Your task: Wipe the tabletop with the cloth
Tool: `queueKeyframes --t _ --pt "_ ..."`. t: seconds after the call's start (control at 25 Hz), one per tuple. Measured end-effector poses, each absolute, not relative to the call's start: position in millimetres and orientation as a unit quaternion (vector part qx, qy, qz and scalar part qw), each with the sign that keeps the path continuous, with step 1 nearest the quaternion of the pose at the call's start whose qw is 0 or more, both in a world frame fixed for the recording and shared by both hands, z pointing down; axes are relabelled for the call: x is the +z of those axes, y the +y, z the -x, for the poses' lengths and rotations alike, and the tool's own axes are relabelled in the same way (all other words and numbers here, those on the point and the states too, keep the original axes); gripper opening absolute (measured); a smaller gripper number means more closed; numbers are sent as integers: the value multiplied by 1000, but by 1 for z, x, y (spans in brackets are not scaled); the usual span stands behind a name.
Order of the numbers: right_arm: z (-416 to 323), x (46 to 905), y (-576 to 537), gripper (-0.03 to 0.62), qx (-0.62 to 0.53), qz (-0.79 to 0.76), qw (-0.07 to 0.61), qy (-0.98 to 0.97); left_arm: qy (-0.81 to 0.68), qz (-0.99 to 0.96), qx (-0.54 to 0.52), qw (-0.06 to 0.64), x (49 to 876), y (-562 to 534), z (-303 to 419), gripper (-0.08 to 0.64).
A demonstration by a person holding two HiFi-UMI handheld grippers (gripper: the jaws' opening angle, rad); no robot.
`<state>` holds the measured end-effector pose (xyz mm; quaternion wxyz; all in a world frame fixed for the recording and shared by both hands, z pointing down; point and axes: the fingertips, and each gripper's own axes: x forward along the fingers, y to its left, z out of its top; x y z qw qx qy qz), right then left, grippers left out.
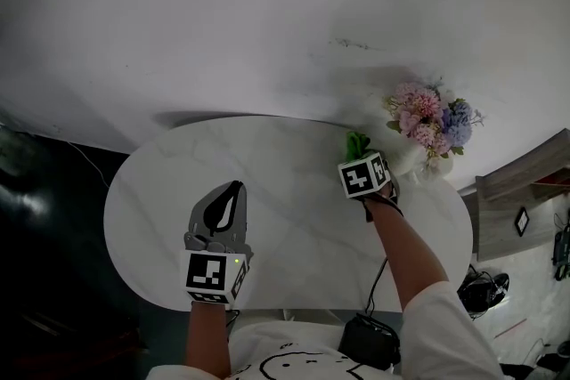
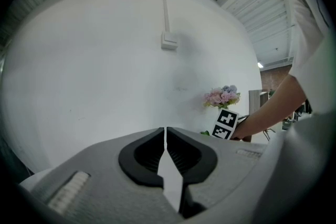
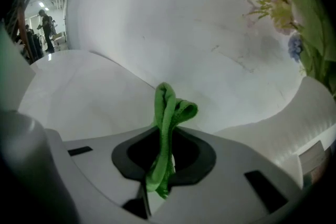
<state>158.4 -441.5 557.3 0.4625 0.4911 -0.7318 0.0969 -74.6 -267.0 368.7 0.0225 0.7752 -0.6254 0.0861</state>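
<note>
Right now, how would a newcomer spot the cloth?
Find the white oval table, then its far edge beside the flower bouquet. There the right gripper pinches the cloth: a bunched bright green strip, unlike the pink and blue blooms.

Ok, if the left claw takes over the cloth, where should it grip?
Probably the bunched loop of cloth standing proud beyond the right claw, coming from the wall side: it is the only free part, the rest sits pinched between those jaws.

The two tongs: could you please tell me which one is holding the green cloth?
The right tongs, beside the flowers: the green cloth is pinched between their jaws. The left tongs are shut on nothing.
</note>
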Motion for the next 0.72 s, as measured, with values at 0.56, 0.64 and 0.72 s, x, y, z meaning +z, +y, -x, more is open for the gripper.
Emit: queueKeyframes --t 0.56,0.64,0.72 --pt "-107 501 -391 46 140 -518 344 -771 -626 -777 66 8 346 -240 127 25" --pt "-93 493 -380 46 147 -521 326 -775 -625 -778 65 6 342 -235 139 25" --pt "-76 485 -369 46 154 -521 310 -780 -625 -778 63 4 338 -228 152 25"
